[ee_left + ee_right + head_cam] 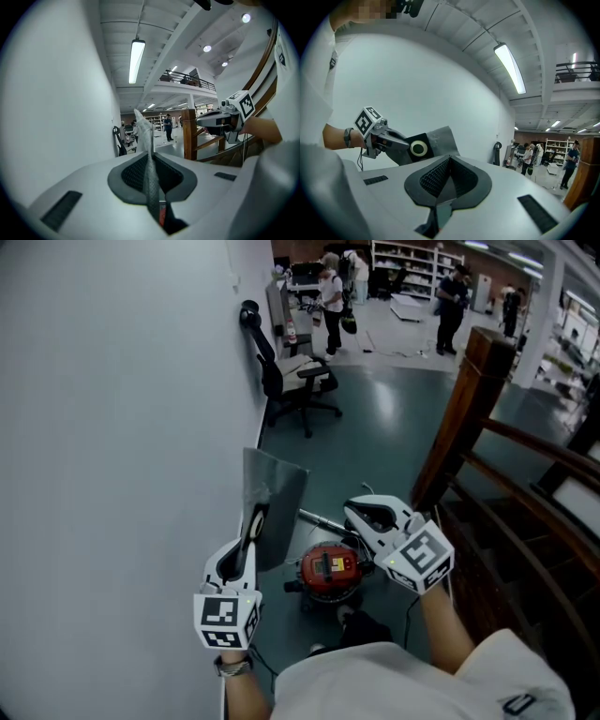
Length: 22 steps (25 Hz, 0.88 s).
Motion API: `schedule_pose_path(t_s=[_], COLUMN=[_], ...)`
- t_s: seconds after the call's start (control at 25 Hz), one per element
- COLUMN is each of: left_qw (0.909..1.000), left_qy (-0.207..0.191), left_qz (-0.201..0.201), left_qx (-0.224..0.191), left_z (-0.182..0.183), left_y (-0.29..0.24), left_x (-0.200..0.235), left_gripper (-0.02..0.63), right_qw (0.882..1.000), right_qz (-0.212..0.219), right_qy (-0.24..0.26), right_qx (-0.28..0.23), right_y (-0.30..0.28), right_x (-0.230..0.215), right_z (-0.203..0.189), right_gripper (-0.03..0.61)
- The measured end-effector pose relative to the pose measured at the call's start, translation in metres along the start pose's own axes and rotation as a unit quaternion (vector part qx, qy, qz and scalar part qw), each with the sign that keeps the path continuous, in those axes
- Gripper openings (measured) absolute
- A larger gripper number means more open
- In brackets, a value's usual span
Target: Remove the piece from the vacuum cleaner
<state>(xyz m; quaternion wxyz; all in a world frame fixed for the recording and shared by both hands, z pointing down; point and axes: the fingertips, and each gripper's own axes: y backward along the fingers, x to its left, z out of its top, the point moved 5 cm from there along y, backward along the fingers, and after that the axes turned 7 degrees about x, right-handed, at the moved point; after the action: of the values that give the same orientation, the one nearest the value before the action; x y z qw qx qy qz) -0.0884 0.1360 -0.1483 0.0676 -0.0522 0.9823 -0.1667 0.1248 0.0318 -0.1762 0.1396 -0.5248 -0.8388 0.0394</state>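
Note:
A flat grey dust bag (278,505) is held upright in the air, edge-on between the pads of my left gripper (253,526), which is shut on it. In the left gripper view the bag (149,176) runs up out of the jaws of the left gripper (151,161). The right gripper view shows the bag (438,138) with its dark collar and pale ring (418,149). The red vacuum cleaner (330,571) stands on the floor below, between my hands. My right gripper (364,509) hovers to the right, shut, with nothing between its pads (440,176).
A white wall (112,427) runs close along the left. A wooden newel post and stair rail (461,418) stand to the right, with steps beyond. A black office chair (295,381) sits farther along the wall. Several people (330,298) stand far off.

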Motion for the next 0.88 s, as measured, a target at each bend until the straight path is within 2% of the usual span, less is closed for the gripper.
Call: schedule_pose_path(t_s=[0.32,0.88], left_qw=[0.9998,0.9999], left_qy=[-0.010,-0.010], left_qz=[-0.002,-0.004], left_qx=[-0.015,-0.012], left_z=[0.011,0.013], left_y=[0.012,0.013], left_x=[-0.003,-0.003], left_gripper=[0.029,0.029], right_qw=[0.998,0.999], right_qz=[-0.027,-0.028], right_qy=[0.048,0.030], right_qx=[0.011,0.012], right_y=[0.008,0.008], right_x=[0.003,0.001], right_z=[0.008,0.010], right_gripper=[0.028,0.028])
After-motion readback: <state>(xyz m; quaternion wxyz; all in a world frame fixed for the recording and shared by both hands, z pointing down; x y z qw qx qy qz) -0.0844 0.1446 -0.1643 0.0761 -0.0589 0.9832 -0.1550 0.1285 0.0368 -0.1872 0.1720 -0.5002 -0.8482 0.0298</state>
